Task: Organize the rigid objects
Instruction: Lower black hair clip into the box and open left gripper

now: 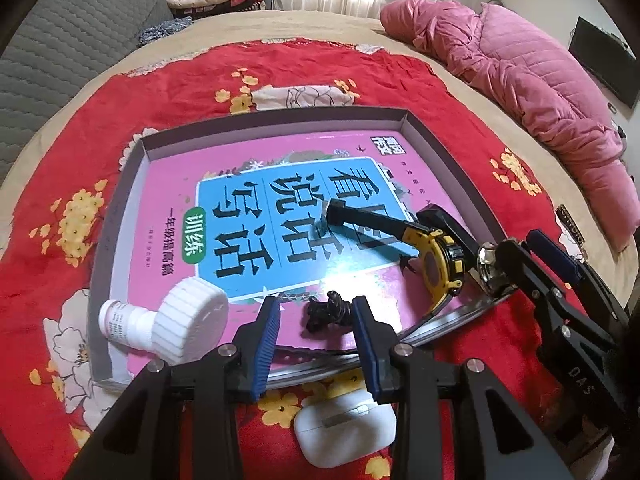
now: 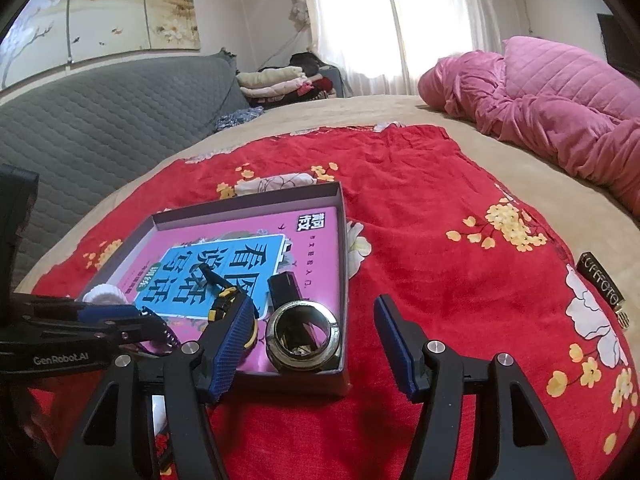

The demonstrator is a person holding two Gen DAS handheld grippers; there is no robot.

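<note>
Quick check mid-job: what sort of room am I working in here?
Most likely a home bedroom. The tray sits on a red floral cloth spread over a bed, with a pink quilt bunched at the far side and folded clothes stacked by the curtained window.

1. One shallow cardboard tray (image 1: pixel 424 128), grey-walled.
2. One pink book (image 1: pixel 168 184) lying flat inside.
3. One white pill bottle (image 1: pixel 168 320) on its side.
4. One yellow-and-black wristwatch (image 1: pixel 436 260).
5. One small black knotted item (image 1: pixel 326 312), too small to identify.
6. One round metal ring-shaped fitting (image 2: pixel 304 336) in the tray's corner.
7. One white earbud case (image 1: pixel 344 432) outside the tray.
8. One dark rectangular tag (image 2: pixel 602 286) with pale lettering at the cloth's edge.
9. One red floral cloth (image 2: pixel 440 208).
10. One pink quilt (image 2: pixel 560 108), bunched.
11. Two grippers: left gripper (image 1: pixel 316 344), right gripper (image 2: pixel 312 344).
</note>
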